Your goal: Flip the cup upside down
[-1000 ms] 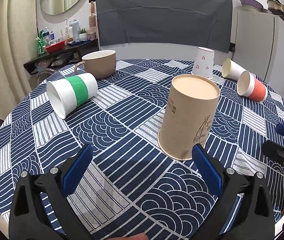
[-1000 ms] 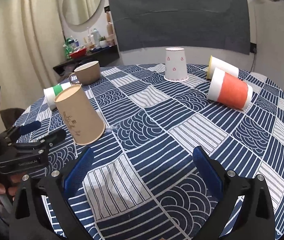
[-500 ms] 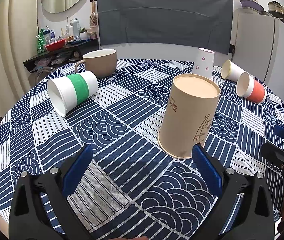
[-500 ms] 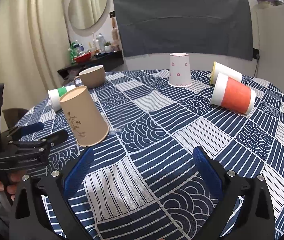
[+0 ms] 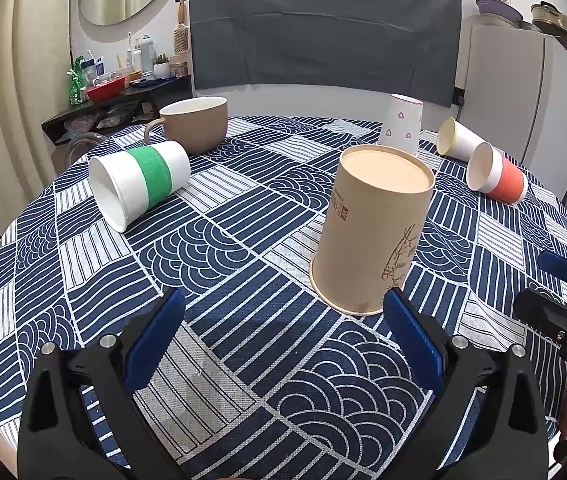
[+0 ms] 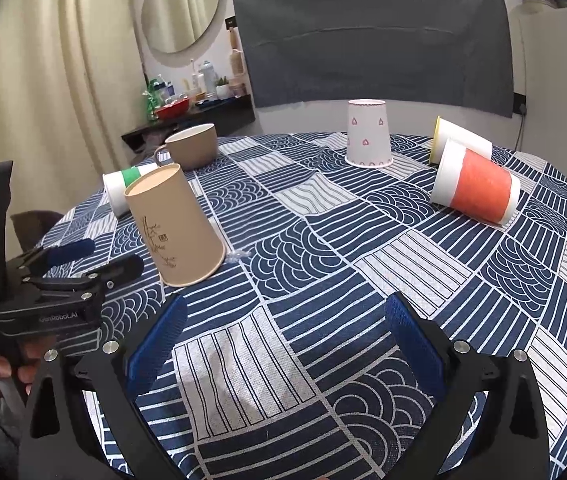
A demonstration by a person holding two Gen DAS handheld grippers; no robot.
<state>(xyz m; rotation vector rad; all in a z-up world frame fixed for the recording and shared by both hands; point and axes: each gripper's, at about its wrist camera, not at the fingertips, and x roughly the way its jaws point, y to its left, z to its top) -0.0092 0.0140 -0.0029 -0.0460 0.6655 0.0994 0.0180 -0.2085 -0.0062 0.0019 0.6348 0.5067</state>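
Both grippers have edged back slightly from a second ago, and the kraft paper cup (image 5: 371,232) has not shifted. The left gripper (image 5: 283,344) and right gripper (image 6: 283,348) hover with fingers spread apart, holding nothing. The blue-patterned tablecloth (image 5: 219,248) carries 5 paper cups and 1 brown mug (image 5: 197,122). The kraft cup stands mouth-down near the left gripper, long axis vertical. The heart-print cup (image 6: 367,138) is also inverted; the green-banded cup (image 5: 139,182), orange cup (image 6: 477,186) and yellow-rimmed cup (image 6: 461,142) lie sideways.

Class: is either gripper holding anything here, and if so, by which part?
Nothing is held. The left gripper and right gripper are both open; the brown cup stands free.
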